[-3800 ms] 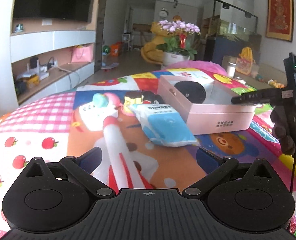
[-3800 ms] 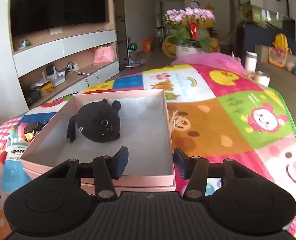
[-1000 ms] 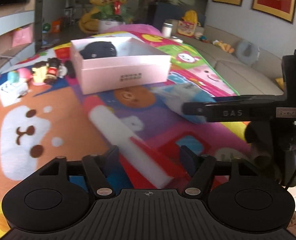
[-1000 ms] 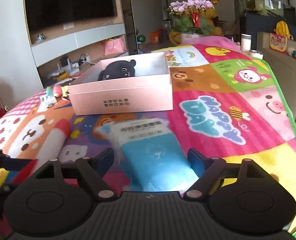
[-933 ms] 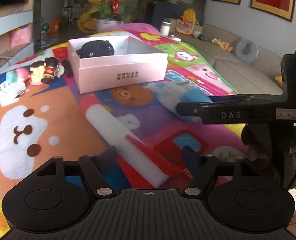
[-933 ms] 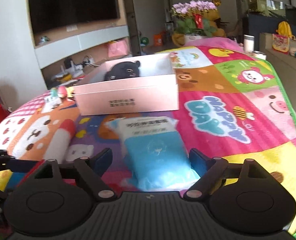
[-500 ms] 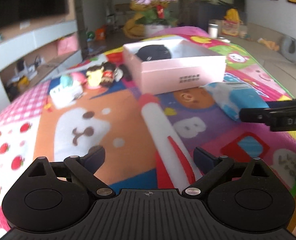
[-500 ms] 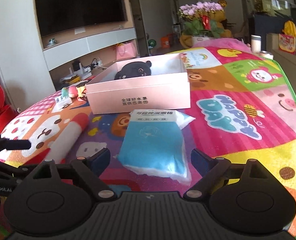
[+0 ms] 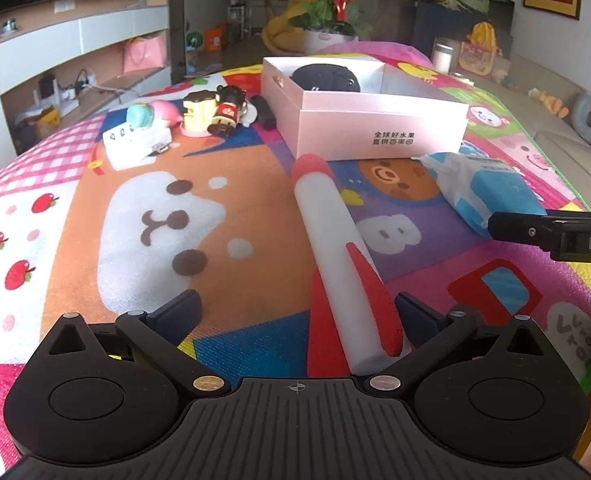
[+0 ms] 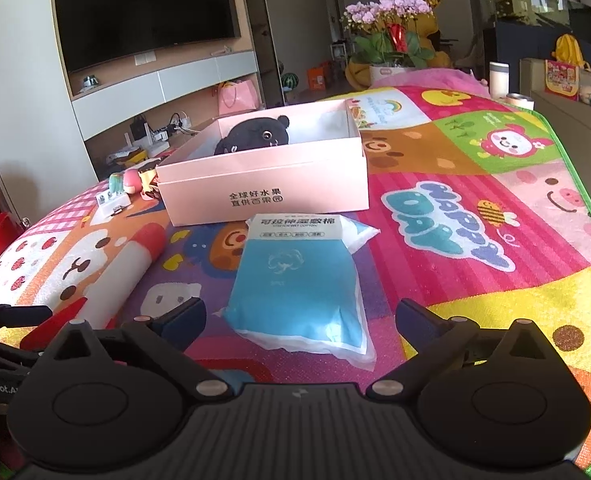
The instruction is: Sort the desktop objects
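Observation:
A pink box (image 9: pixel 379 132) holds a black plush toy (image 9: pixel 327 78); both also show in the right wrist view, box (image 10: pixel 263 188) and plush (image 10: pixel 251 136). A blue and white wipes pack (image 10: pixel 299 284) lies in front of the box, just ahead of my right gripper (image 10: pixel 299 320), which is open and empty. The pack (image 9: pixel 491 188) also shows in the left wrist view. My left gripper (image 9: pixel 297 316) is open and empty, low over the mat. Small figurines (image 9: pixel 211 114) and a white power strip (image 9: pixel 135 146) lie left of the box.
A colourful cartoon play mat (image 9: pixel 75 216) covers the table. A printed rocket (image 9: pixel 335 240) runs along it. The right gripper's body (image 9: pixel 551 232) reaches in at the right of the left wrist view. A sofa (image 9: pixel 567 136) stands to the right, a TV wall to the left.
Both grippers have opened wider and drawn back. The left one has swung left, so the figurines and power strip show more centrally. The wipes pack lies where it was.

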### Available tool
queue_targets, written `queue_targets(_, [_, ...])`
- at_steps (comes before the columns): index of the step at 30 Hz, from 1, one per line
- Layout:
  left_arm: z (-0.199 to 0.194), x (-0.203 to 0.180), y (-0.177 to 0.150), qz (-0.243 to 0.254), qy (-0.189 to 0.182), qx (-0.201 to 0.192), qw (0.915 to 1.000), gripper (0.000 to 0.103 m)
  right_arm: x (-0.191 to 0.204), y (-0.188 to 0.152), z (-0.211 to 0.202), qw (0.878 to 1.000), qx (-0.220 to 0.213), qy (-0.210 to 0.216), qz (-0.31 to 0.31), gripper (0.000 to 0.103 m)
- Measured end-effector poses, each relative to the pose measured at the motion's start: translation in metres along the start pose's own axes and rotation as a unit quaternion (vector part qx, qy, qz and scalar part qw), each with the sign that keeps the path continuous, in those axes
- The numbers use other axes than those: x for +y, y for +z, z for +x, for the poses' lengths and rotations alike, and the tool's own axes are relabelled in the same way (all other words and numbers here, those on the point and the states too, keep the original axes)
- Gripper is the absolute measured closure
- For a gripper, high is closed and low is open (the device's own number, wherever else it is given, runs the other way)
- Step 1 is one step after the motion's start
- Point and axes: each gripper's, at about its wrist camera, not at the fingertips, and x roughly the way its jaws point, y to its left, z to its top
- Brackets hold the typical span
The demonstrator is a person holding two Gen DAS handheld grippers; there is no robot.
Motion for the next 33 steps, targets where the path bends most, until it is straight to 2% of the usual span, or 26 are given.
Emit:
queue_targets(3, [-0.001, 0.001, 0.002, 0.005, -0.005, 0.005, 1.0000, 0.000, -0.003, 0.001, 0.004, 1.000, 0.014, 0.003, 0.008, 0.000])
queue_targets(5, [-0.004, 0.004, 0.003, -0.012, -0.016, 0.001, 0.9998, 0.000, -0.004, 0.001, 0.008, 0.999, 0.028, 0.008, 0.016, 0.000])
queue_targets(8, [-0.013, 0.007, 0.010, -0.039, -0.051, -0.024, 0.9976, 0.000, -0.002, 0.001, 0.009, 0.999, 0.031, 0.003, 0.011, 0.000])
queue_targets(10, [-0.016, 0.000, 0.016, -0.021, -0.042, -0.043, 0.9979, 0.001, 0.000, 0.001, 0.010, 0.999, 0.036, -0.001, 0.007, 0.000])
queue_targets(12, [-0.013, -0.007, 0.022, -0.002, -0.036, -0.047, 0.9983, 0.005, 0.003, 0.001, 0.012, 0.999, 0.044, -0.005, -0.006, 0.000])
queue_targets(14, [-0.006, -0.013, 0.027, 0.010, -0.034, -0.036, 0.9987, 0.018, 0.006, 0.001, 0.013, 0.998, 0.051, -0.010, -0.021, 0.000])
queue_targets(16, [0.004, -0.017, 0.029, 0.018, -0.033, -0.024, 0.9990, 0.020, 0.011, 0.001, 0.014, 0.998, 0.056, -0.015, -0.037, 0.000])
queue_targets(18, [0.013, -0.019, 0.029, 0.027, -0.037, -0.015, 0.9989, 0.028, 0.013, 0.000, 0.013, 0.997, 0.058, -0.016, -0.049, 0.000])
queue_targets(20, [0.018, -0.020, 0.028, 0.034, -0.049, -0.007, 0.9982, 0.046, 0.014, -0.001, 0.012, 0.997, 0.056, -0.013, -0.052, 0.000])
queue_targets(21, [0.018, -0.019, 0.027, 0.036, -0.051, -0.007, 0.9980, 0.048, 0.014, -0.002, 0.011, 0.997, 0.054, -0.010, -0.051, 0.000])
queue_targets(24, [0.018, -0.015, 0.026, 0.038, -0.047, -0.012, 0.9981, 0.063, 0.012, -0.003, 0.004, 0.998, 0.036, -0.006, -0.046, 0.000])
queue_targets(28, [0.011, -0.004, 0.024, 0.030, -0.045, -0.016, 0.9984, 0.070, 0.013, -0.002, -0.012, 0.998, -0.020, -0.018, -0.049, 0.000])
queue_targets(33, [0.000, 0.003, 0.022, 0.025, -0.045, -0.025, 0.9983, 0.070, 0.018, 0.015, -0.008, 0.996, -0.036, -0.037, -0.070, 0.000])
